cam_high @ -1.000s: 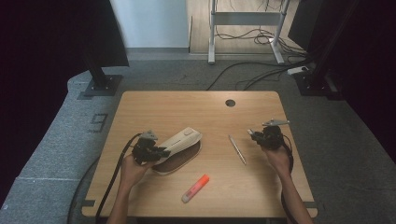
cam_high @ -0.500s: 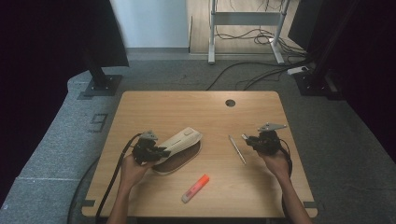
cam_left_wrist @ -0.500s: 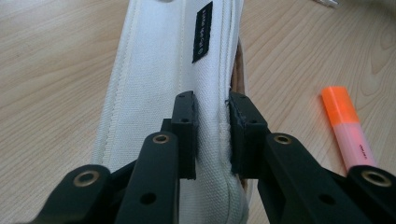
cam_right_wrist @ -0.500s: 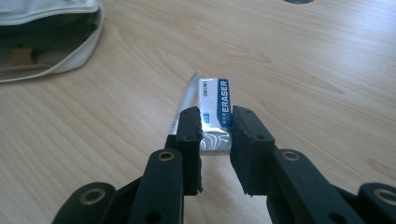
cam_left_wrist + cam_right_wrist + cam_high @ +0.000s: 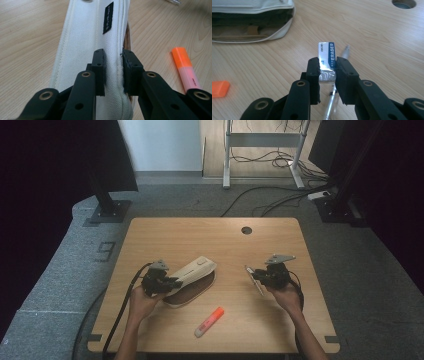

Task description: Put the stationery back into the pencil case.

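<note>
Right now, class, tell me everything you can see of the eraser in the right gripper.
The eraser is a small white block in a paper sleeve, white with a blue band reading ERASER. The right gripper clamps its near end between both black pads, holding it clear of the wooden table. It points away from the camera, above a clear pen lying on the table.

Light wooden table [image 5: 165,232], round hole [image 5: 246,230] near far edge. On it: open white pencil case [image 5: 192,279] left of centre, orange highlighter [image 5: 209,321] near edge, pen [image 5: 254,280] right of centre.
</note>
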